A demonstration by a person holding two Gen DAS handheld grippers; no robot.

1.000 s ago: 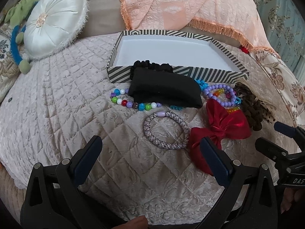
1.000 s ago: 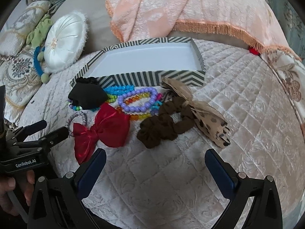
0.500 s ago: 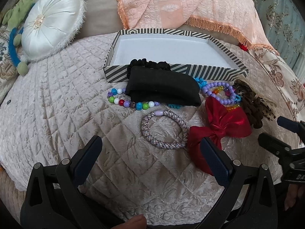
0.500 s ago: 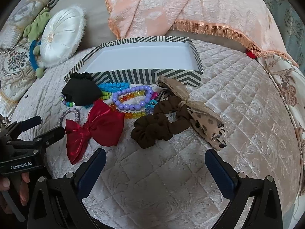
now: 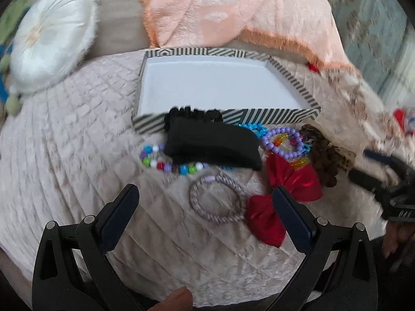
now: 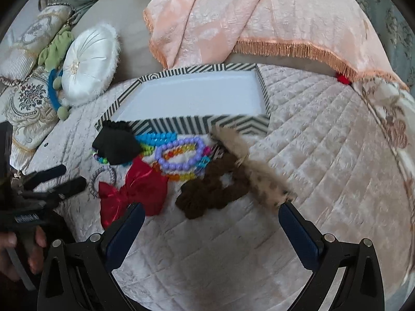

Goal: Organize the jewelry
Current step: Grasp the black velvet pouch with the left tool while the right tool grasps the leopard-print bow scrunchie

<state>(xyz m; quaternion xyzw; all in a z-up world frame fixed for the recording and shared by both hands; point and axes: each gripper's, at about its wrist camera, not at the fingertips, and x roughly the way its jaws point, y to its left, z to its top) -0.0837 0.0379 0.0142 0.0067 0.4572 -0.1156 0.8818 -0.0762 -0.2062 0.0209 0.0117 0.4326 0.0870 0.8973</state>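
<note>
A striped tray (image 5: 290,115) (image 6: 181,125) with a white floor stands on the quilted cushion. In front of it lie a black scrunchie (image 5: 212,143) (image 6: 116,142), a multicoloured bead bracelet (image 5: 166,165), a grey woven bracelet (image 5: 218,199) (image 6: 103,176), a purple bead bracelet (image 5: 282,142) (image 6: 181,153), a red bow (image 5: 282,194) (image 6: 135,189), a brown scrunchie (image 6: 210,191) and a leopard-print bow (image 6: 262,181). My left gripper (image 5: 205,207) is open just before the grey bracelet. My right gripper (image 6: 211,223) is open just before the brown scrunchie.
A round white satin pillow (image 5: 49,49) (image 6: 90,64) lies at the back left. A peach fringed cloth (image 5: 233,13) (image 6: 259,18) hangs behind the tray. Patterned cushions (image 6: 28,96) sit at the far left. The quilt (image 6: 324,155) stretches to the right.
Both grippers have moved forward toward the jewelry. The grey bracelet now sits between the left fingers' line, and the brown scrunchie is closer to the right gripper. Both stay open.
</note>
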